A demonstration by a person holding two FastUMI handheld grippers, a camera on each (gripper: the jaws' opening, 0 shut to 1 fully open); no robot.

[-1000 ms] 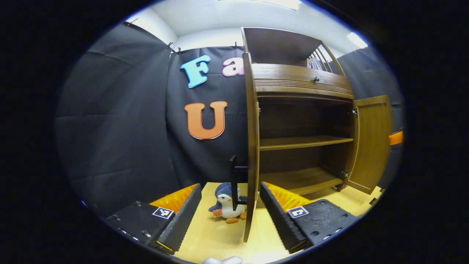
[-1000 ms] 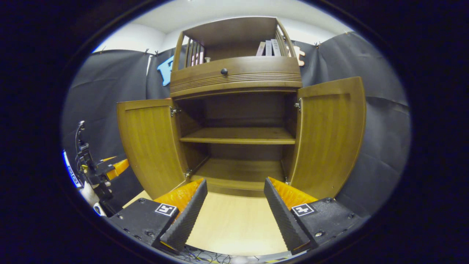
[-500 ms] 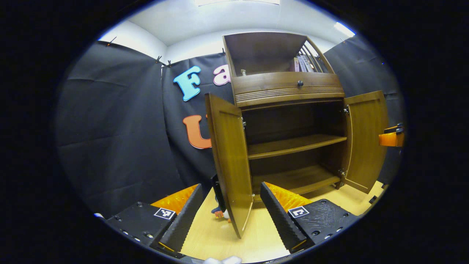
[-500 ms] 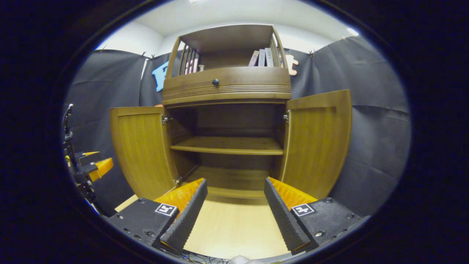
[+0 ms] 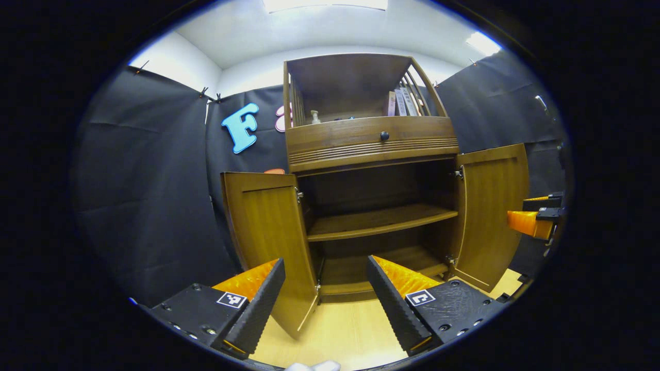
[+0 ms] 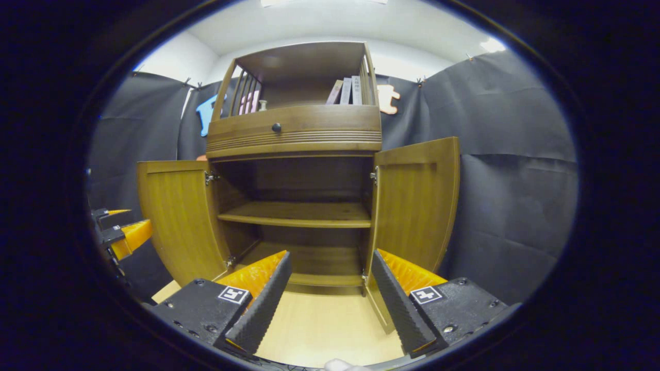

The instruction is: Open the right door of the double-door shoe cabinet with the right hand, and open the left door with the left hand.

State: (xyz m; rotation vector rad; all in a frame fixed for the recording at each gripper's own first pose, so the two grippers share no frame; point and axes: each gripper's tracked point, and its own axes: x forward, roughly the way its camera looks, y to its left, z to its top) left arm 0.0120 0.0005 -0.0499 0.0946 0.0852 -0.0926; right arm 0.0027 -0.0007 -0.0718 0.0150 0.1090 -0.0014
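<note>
Black cloth walls (image 5: 154, 196) hang pinned by clips around the booth, with a white wall (image 5: 175, 56) and white ceiling (image 5: 319, 26) above. Ceiling light panels (image 5: 325, 4) glow overhead. The floor (image 6: 319, 330) is pale wood.

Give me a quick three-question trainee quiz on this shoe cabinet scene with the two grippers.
1. True or false: the left door and right door both stand open.
2. What does the middle shelf hold? A) shoes B) nothing C) books
3. Fill in: the left gripper and right gripper are each ____ and hold nothing.

Key: 1 true; 2 B; 3 open.
</note>
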